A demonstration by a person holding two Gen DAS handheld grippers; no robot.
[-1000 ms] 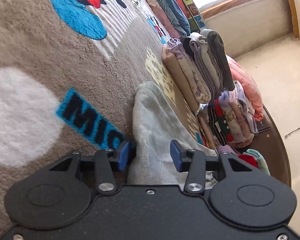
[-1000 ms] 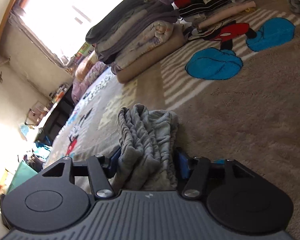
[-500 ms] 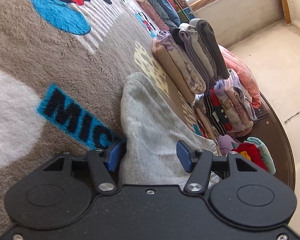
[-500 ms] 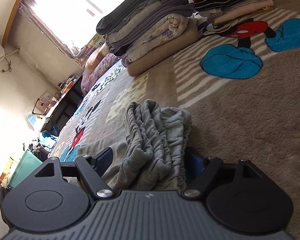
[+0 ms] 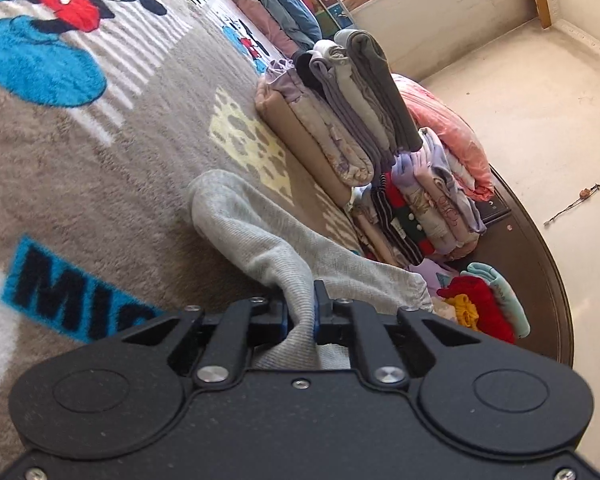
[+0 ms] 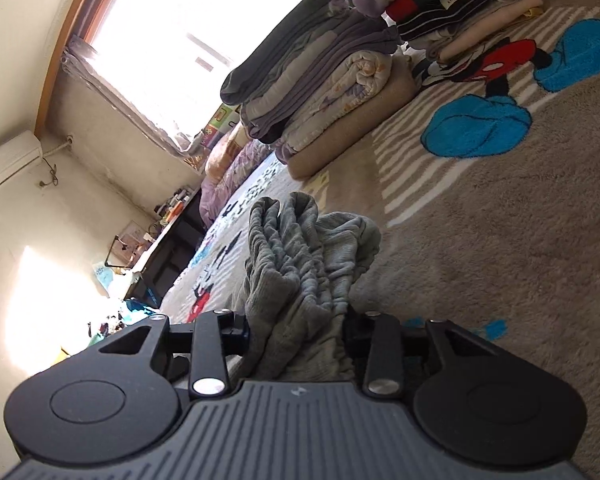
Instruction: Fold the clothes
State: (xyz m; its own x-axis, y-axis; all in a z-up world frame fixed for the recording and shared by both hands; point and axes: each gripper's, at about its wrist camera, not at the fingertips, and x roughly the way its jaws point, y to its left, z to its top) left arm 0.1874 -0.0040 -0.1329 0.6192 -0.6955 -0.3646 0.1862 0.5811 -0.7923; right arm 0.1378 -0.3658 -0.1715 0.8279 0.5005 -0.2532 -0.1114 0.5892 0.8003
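Observation:
A grey knit garment (image 5: 260,236) lies on a brown Mickey Mouse blanket (image 5: 100,152). In the left wrist view my left gripper (image 5: 301,312) is shut on a pinch of its smooth edge, blue pads pressed close together. The right wrist view shows the same grey garment (image 6: 300,256) bunched in ribbed gathers, and my right gripper (image 6: 296,334) is shut on that thick bunch, with cloth filling the whole gap between the fingers. The fingertips of both grippers are mostly hidden by the fabric.
A tall stack of folded clothes (image 5: 340,112) stands on the blanket just beyond the garment, with a second folded pile (image 5: 424,208) beside it. Loose red and teal items (image 5: 484,304) lie by the dark wooden bed edge (image 5: 540,264). A bright window (image 6: 204,48) is behind the stack.
My left gripper was open around the grey cloth and has now shut on it. The right gripper's jaws have also drawn in on the bunched fabric, and both views have shifted slightly.

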